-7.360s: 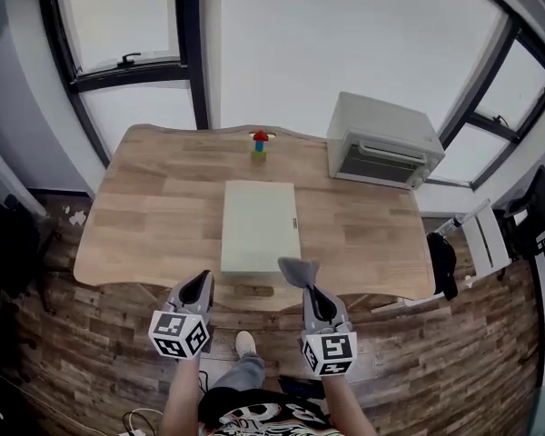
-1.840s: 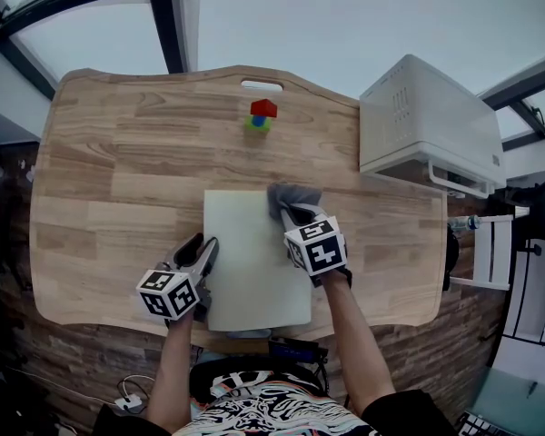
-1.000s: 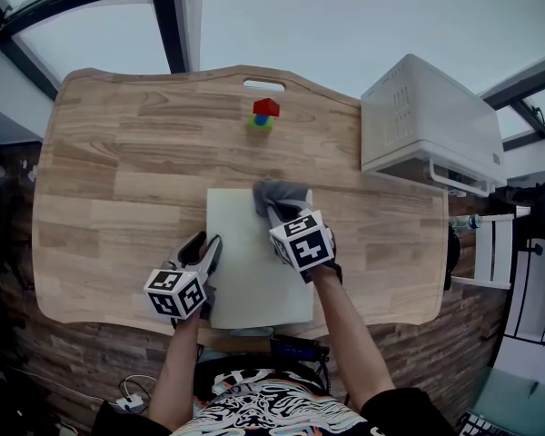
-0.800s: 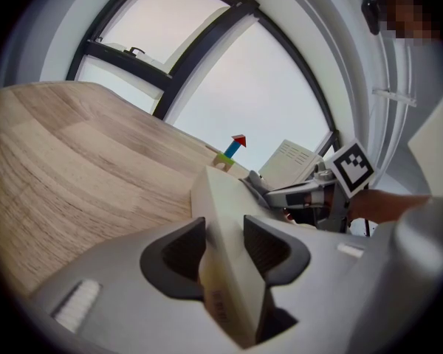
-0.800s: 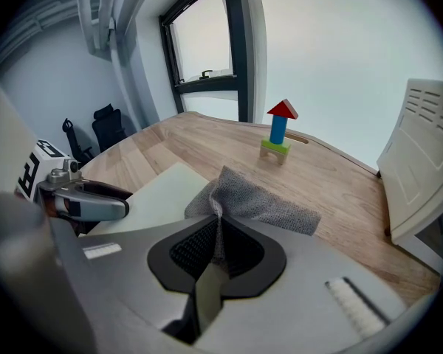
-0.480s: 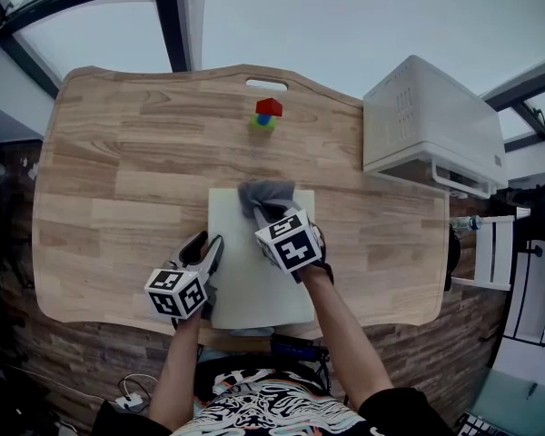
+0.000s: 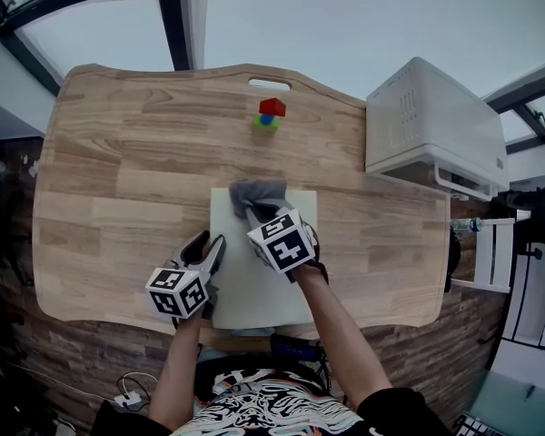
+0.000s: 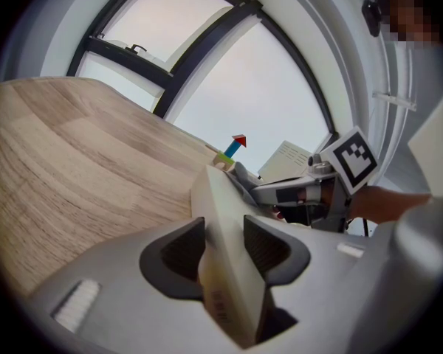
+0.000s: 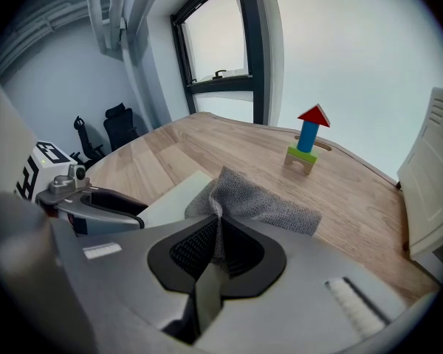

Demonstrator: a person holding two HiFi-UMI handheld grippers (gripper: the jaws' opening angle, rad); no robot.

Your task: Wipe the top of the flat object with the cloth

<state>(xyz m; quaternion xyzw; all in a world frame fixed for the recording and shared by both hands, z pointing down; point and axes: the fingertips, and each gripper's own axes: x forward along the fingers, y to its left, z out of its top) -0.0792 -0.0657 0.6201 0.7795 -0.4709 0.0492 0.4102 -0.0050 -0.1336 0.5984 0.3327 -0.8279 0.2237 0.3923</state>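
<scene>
Cloth [image 9: 266, 205]: soft, limp, fold pinched in right gripper [image 9: 215, 245]'s closed jaws. Flat board [image 7: 254, 289] looks stiff, light; left gripper [image 8: 223, 249] clamps its near edge.

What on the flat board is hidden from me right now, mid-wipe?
- Head view: the pale green flat board surface under the grey cloth and right gripper, covered by them.
- Left gripper view: print on the board's edge, blurred.
</scene>
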